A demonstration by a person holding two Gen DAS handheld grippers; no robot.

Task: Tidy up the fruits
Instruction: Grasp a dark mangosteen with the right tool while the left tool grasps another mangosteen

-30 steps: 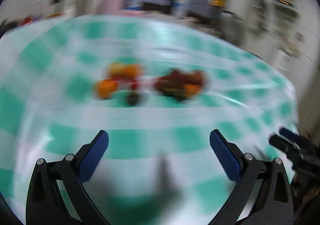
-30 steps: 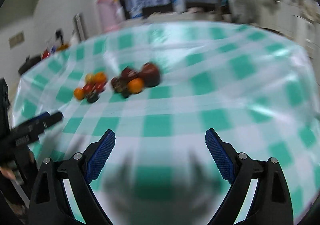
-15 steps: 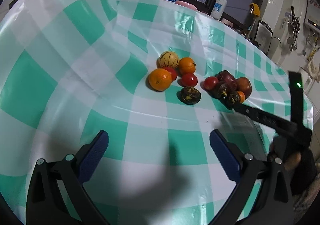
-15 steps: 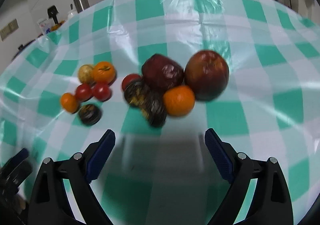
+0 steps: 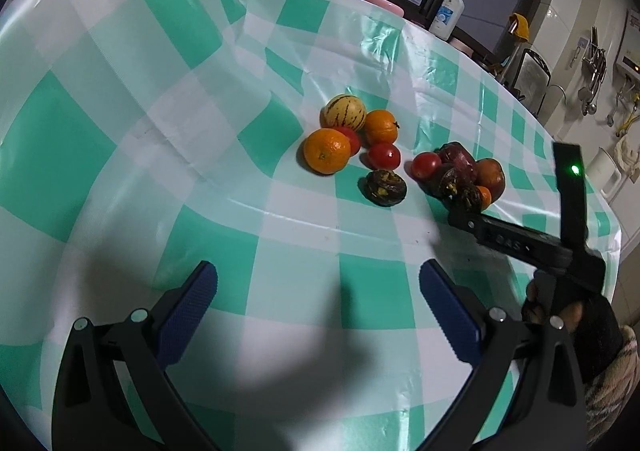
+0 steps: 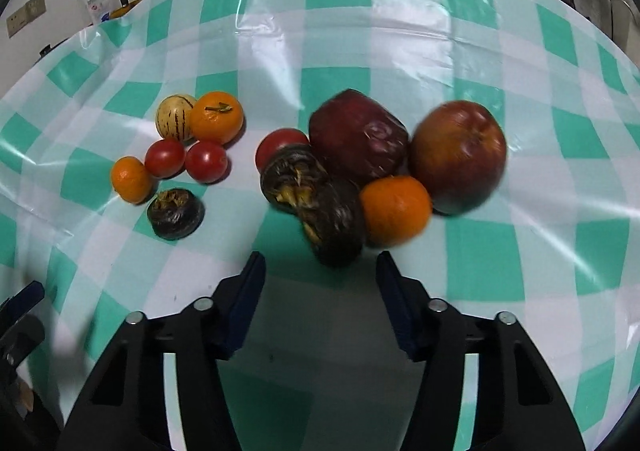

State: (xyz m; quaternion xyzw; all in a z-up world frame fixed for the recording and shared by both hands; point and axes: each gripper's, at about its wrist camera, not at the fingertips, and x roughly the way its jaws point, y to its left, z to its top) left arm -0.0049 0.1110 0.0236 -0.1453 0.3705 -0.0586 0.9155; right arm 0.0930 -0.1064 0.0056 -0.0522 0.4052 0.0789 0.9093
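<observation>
A wrinkled dark mangosteen (image 6: 335, 229) lies on the counter's green-and-white checked plastic cloth (image 6: 340, 27), just ahead of the right gripper (image 6: 320, 293), whose blue-padded jaws stand apart and empty. Touching the mangosteen are a second dark mangosteen (image 6: 292, 177), a small orange mandarin (image 6: 394, 209), a dark red apple (image 6: 358, 137) and a rounder red apple (image 6: 458, 155). The left gripper (image 5: 318, 305) hovers wide open and empty, well apart from the mangosteen. No lettering is readable.
</observation>
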